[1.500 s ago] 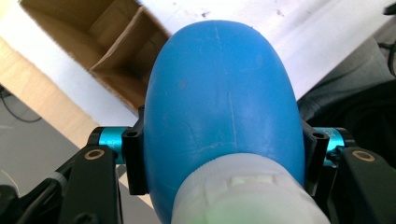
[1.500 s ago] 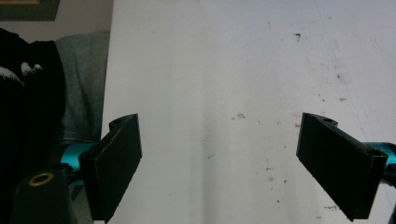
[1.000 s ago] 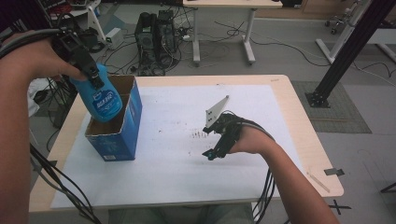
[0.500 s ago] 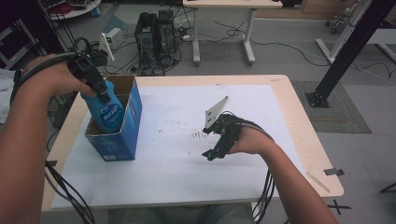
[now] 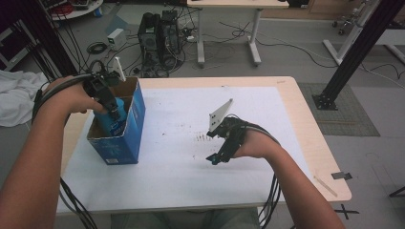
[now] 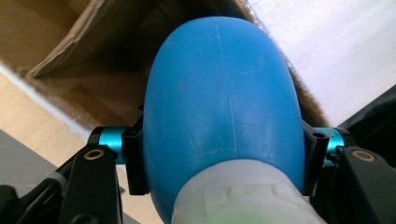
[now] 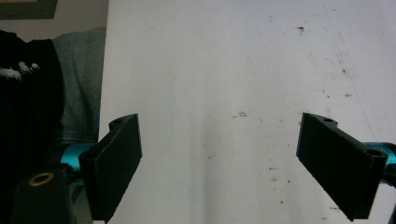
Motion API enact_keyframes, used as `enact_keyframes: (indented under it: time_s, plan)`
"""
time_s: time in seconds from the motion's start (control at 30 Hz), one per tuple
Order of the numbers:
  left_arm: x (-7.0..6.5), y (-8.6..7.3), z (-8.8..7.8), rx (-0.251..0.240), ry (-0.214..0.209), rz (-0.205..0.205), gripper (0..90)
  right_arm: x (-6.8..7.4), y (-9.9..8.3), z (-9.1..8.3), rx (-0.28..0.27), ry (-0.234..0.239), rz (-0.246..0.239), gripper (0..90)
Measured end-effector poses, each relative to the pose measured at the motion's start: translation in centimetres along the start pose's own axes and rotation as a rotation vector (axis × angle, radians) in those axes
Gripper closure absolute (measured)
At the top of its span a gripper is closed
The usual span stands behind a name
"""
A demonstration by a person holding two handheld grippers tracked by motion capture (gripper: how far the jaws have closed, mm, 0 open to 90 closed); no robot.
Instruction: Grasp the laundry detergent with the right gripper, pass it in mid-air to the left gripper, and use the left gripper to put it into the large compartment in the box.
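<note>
The left tool (image 5: 111,110) pinches a smooth blue plastic bottle with a white cap (image 6: 219,116) just below its neck, one black pad on each side of the shoulder. The bottle hangs straight beneath the tool, most of its body already inside the open blue cardboard box with the brown inside (image 5: 131,129). In the left gripper view the rounded body swells away from the jaws toward the box's brown flaps and floor.

The plastic looks glossy and hard, with fine scuff lines, so it is probably stiff enough to take a firm squeeze without denting, but slick against flat pads. The shell curves away on every side, which would let it twist or slide if the hold were on the widest part. The present hold, where the shoulder narrows toward the cap, seems the better place: the flare under the pads acts as a ledge. Whether it is full cannot be told. A full bottle would pull hard on so small a contact.

The right tool (image 5: 220,153) rests low over the white-covered table (image 5: 181,181), well off to the side of the box, jaws spread wide with nothing between them.
</note>
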State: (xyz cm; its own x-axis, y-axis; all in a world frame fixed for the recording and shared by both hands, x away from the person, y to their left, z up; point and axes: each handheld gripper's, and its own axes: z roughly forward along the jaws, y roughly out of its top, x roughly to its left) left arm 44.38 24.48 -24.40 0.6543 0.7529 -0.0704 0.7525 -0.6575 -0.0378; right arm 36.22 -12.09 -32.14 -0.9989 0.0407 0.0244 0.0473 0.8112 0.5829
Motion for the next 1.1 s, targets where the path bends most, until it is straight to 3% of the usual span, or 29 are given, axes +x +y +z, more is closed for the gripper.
enact_keyframes:
  time_s: [0.27, 0.37, 0.4, 0.47, 0.5, 0.57, 0.7, 0.8, 0.83, 0.87, 0.93, 0.97, 1.1]
  plan:
    - [0.2, 0.1, 2.1, 0.001, -0.009, 0.003, 37.8, 0.0, 0.1, 0.2, -0.001, 0.004, -0.002, 13.3]
    - [0.6, 0.2, 2.4, 0.033, -0.001, 0.033, 37.8, 0.0, 0.1, 0.3, 0.002, 0.006, -0.001, 13.3]
    - [0.5, 0.2, 2.6, 0.017, 0.0, 0.012, 37.8, 0.0, 0.1, 0.3, 0.002, 0.006, -0.001, 13.3]
    - [0.8, 0.2, 2.8, 0.029, 0.0, 0.028, 37.7, -0.1, 0.0, 0.4, 0.0, 0.006, -0.002, 13.3]
    - [0.7, 0.1, 3.0, 0.018, -0.003, 0.013, 37.7, -0.1, 0.0, 0.4, 0.0, 0.006, -0.002, 13.3]
    - [0.8, 0.1, 3.3, 0.038, -0.003, 0.041, 37.8, -0.1, 0.0, 0.4, 0.001, 0.004, 0.005, 13.3]
    - [0.8, 0.2, 3.9, 0.034, -0.016, 0.048, 37.7, 0.0, 0.1, 0.5, 0.004, 0.006, 0.004, 13.3]
    - [0.7, 0.1, 4.0, 0.014, -0.022, 0.042, 37.7, -0.1, 0.1, 0.7, 0.003, 0.007, 0.001, 13.3]
    - [0.8, 0.1, 3.9, 0.032, -0.016, 0.072, 37.7, -0.1, 0.1, 0.7, 0.003, 0.007, 0.001, 13.3]
    - [0.8, 0.1, 3.9, 0.031, -0.015, 0.073, 37.8, -0.1, 0.1, 0.7, 0.003, 0.009, 0.001, 13.3]
    - [0.6, 0.0, 4.2, 0.013, -0.023, 0.045, 37.7, -0.1, 0.2, 0.8, 0.004, 0.009, 0.001, 13.3]
    - [0.8, -0.1, 4.1, 0.027, -0.025, 0.068, 37.7, 0.0, 0.2, 0.8, 0.006, 0.011, 0.002, 13.3]
    - [0.9, -0.1, 4.0, 0.027, -0.019, 0.079, 37.5, 0.0, 0.3, 0.9, 0.005, 0.011, 0.003, 13.3]
